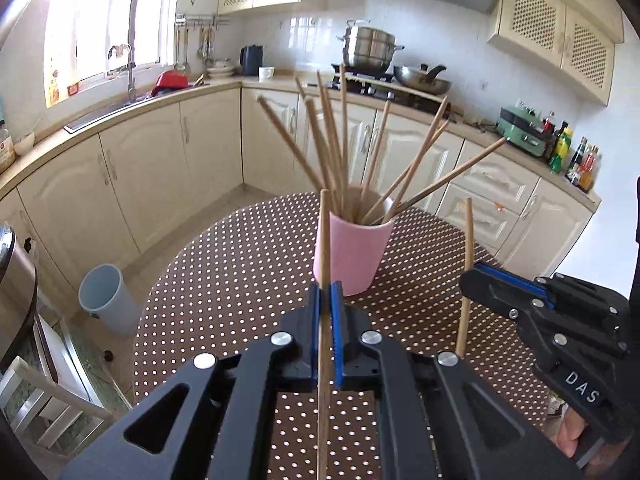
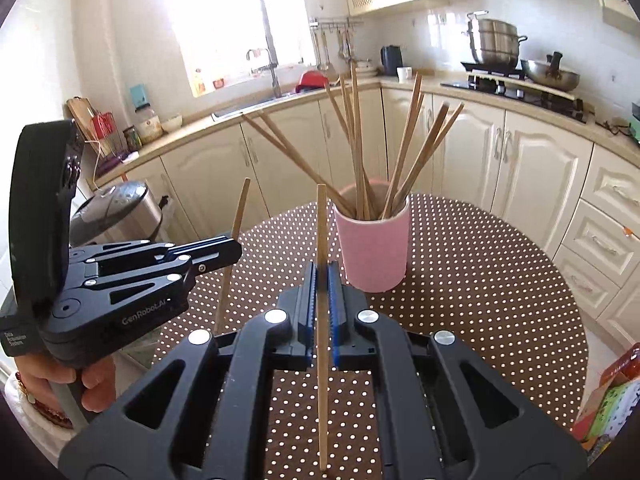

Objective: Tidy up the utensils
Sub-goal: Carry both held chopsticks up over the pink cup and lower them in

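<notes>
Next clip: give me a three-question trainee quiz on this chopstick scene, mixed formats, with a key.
1. True or false: the left tool is shut on a chopstick.
2. What does the right tool hold? A) a spoon B) a chopstick C) nothing
3. Fill in: the other chopsticks stand in a ____ cup on the dotted table.

Key: 1 true; 2 B; 3 pink.

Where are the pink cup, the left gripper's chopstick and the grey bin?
pink cup (image 1: 352, 256), left wrist view, front wall.
chopstick (image 1: 325, 240), left wrist view, shaft above the jaws.
grey bin (image 1: 106, 300), left wrist view, side wall.
</notes>
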A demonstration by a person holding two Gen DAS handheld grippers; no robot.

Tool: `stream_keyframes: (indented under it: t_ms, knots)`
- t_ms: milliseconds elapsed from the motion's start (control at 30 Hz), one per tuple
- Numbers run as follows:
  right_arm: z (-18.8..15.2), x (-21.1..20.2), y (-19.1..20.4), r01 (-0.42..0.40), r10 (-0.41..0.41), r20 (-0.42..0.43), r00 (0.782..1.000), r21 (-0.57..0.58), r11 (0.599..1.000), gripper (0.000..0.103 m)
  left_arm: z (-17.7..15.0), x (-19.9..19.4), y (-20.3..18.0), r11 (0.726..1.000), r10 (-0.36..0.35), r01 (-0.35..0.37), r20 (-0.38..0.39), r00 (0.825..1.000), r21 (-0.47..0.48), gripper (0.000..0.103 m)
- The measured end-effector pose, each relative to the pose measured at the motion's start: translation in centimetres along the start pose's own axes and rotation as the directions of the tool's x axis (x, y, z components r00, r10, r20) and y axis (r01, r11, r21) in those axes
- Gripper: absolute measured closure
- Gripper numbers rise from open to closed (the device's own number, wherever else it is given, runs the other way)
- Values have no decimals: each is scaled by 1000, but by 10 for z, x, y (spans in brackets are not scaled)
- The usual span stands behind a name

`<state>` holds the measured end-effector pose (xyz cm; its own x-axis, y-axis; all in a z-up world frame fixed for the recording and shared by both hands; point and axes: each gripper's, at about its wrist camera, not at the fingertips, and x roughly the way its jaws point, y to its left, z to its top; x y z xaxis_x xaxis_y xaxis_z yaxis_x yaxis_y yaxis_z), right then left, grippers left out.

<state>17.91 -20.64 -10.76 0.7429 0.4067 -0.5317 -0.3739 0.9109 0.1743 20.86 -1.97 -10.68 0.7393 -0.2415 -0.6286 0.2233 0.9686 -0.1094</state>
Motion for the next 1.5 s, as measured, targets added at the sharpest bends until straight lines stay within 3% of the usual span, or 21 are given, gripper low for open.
stream_keyframes:
  t_ms: [400,833,1500]
  knots:
    - [8,-33,12,25,-24,67,997,-25,999,97,10,-42,-15,998,-65,66,100,993,-7,97]
    - [32,-45,10,47,-40,137,990,-50,998,97,37,-60,-34,999,-41,35,224,974,30,97]
    - [79,-39,-12,38,-36,261,965,-3,999,97,108,-65,-40,999,-14,32,453,891,-34,97]
